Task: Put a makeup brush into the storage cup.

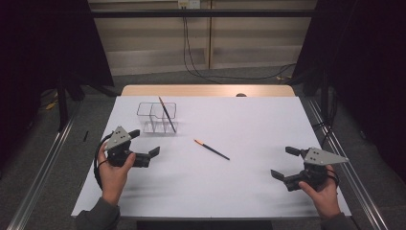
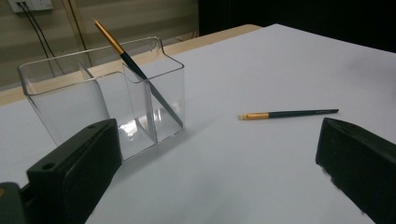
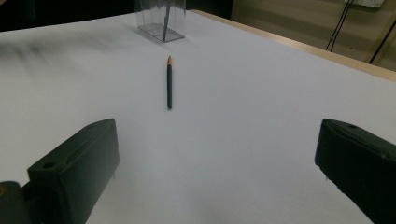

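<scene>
High view: both grippers, left gripper [image 1: 143,142] and right gripper [image 1: 286,164], rest wide-jawed and empty on the white counter [image 1: 249,120]; a brush [image 1: 211,149] lies between, another brush [image 1: 166,115] leans in the clear organizer [image 1: 156,118].

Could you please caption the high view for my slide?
Two open grippers, left and right, flank a loose brush near a clear holder.

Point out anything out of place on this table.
One brush lies loose on the white table, apart from the clear holder, while its twin leans inside the holder's right compartment. Nothing looks spilled or damaged.
</scene>
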`<control>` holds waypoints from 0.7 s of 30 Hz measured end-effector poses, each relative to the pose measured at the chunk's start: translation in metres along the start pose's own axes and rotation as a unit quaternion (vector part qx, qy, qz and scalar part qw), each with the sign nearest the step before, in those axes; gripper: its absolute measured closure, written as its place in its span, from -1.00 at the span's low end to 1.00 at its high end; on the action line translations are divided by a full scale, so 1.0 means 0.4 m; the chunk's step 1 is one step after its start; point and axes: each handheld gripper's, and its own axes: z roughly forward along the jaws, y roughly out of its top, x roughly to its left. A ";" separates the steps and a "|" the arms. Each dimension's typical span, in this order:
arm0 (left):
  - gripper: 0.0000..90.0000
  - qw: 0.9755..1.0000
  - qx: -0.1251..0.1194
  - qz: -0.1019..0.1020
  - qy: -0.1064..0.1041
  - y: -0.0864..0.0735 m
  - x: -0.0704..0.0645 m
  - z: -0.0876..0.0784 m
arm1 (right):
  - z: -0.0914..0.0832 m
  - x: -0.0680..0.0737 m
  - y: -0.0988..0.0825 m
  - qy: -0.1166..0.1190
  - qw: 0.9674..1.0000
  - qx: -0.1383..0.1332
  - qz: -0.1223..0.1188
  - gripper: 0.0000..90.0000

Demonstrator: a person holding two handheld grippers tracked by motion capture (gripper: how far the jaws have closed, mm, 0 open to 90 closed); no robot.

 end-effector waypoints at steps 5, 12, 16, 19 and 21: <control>-1.00 1.000 -0.001 -0.007 0.002 -0.009 0.003 -0.015 | 0.001 0.000 0.001 0.002 1.000 0.002 -0.001 -1.00; -1.00 1.000 -0.012 -0.015 0.002 -0.021 0.005 -0.035 | 0.007 0.000 0.001 0.004 1.000 0.000 0.001 -1.00; -1.00 1.000 -0.022 -0.017 -0.003 -0.028 0.008 -0.048 | 0.010 -0.002 0.002 0.005 1.000 0.000 0.001 -1.00; -1.00 1.000 -0.026 -0.014 -0.002 -0.033 0.006 -0.056 | 0.012 -0.004 0.003 0.006 1.000 -0.001 0.002 -1.00; -1.00 1.000 -0.030 -0.009 -0.001 -0.035 0.008 -0.066 | 0.013 -0.004 0.004 0.007 1.000 0.001 0.003 -1.00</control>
